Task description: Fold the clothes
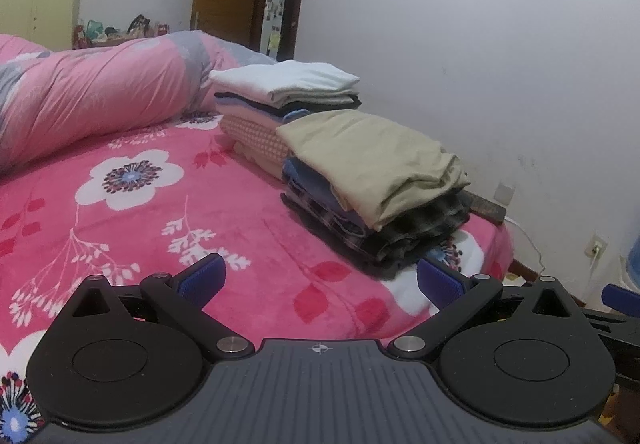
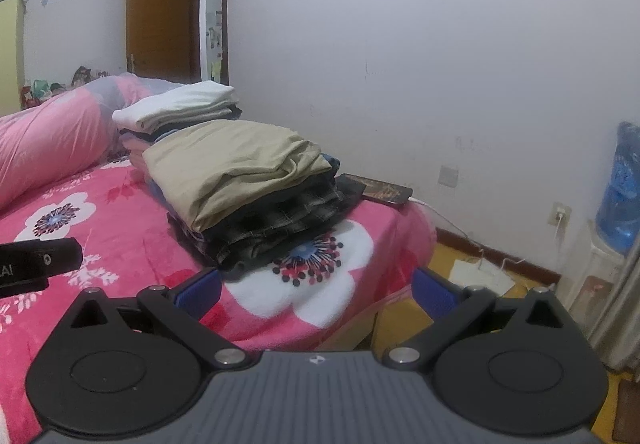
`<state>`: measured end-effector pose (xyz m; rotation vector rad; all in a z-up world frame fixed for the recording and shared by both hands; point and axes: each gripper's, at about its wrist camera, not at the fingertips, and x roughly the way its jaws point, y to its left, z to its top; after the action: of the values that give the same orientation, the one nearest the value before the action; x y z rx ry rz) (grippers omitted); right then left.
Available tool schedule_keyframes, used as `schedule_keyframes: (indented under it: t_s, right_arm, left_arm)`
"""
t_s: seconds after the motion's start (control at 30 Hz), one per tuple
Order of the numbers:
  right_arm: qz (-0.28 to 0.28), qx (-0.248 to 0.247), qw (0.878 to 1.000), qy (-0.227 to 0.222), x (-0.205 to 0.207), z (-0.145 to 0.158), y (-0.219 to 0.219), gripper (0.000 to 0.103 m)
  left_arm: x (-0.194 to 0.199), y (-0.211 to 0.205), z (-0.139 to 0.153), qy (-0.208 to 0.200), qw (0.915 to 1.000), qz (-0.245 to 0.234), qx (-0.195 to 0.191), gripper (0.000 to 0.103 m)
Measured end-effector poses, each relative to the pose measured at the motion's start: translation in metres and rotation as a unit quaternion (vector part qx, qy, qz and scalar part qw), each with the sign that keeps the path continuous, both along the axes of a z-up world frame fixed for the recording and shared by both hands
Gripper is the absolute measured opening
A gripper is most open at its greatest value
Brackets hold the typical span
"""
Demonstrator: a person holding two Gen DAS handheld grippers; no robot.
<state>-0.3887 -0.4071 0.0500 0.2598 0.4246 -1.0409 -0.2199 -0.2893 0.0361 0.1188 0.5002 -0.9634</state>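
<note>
Pink floral bedding covers the bed, which runs along a pale wall. On it, toward the wall side, sit two piles of folded clothes. From the left wrist view the nearer pile lies at about 1 o'clock from the left tool: a beige garment on top, blue and dark plaid pieces beneath. Just behind it, touching or nearly so, stands the farther pile, capped by a white folded garment over dark, blue and pink checked layers.

The left tool hangs above the bedding with its blue-padded fingers spread wide and nothing between them. The right tool is likewise spread and empty, poised over the bed's corner at the edge, with the nearer pile at about 11 o'clock from it. Part of the left tool's black body shows at 9 o'clock in the right wrist view.

Beyond the piles, a rolled pink quilt lies across the bed at 10 o'clock. A dark phone rests on the bed edge just beside the nearer pile, against the wall, with a white cable trailing to a wall socket. A blue water bottle stands at 3 o'clock, and a brown door stands open at 11 o'clock
</note>
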Motion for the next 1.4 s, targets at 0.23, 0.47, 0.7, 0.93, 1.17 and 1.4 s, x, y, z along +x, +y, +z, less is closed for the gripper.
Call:
schedule_keyframes:
  t_s: [0.23, 0.47, 0.7, 0.93, 1.17, 1.4]
  right_arm:
    - [0.011, 0.003, 1.000, 0.011, 0.005, -0.005, 0.001, 0.103]
    - [0.014, 0.005, 1.000, 0.013, 0.006, -0.005, 0.003, 0.103]
    - [0.017, 0.010, 1.000, 0.014, 0.007, -0.007, 0.004, 0.103]
    - [0.027, 0.027, 0.999, 0.013, 0.007, -0.007, 0.005, 0.103]
    - [0.023, 0.017, 0.999, 0.018, 0.005, -0.004, 0.008, 0.103]
    - [0.018, 0.007, 0.999, 0.029, 0.004, -0.003, 0.007, 0.103]
  left_arm:
    - [-0.007, -0.003, -0.002, -0.014, 0.9997, -0.019, 0.006, 0.103]
    - [-0.008, -0.003, -0.001, -0.018, 0.9995, -0.022, 0.009, 0.103]
    - [-0.009, -0.003, -0.001, -0.017, 0.9996, -0.019, 0.009, 0.103]
    - [-0.008, -0.001, 0.000, -0.010, 0.9997, -0.019, 0.009, 0.103]
    - [-0.009, -0.002, -0.002, 0.000, 0.9996, -0.026, 0.012, 0.103]
    - [-0.011, -0.004, -0.003, 0.001, 0.9995, -0.028, 0.017, 0.103]
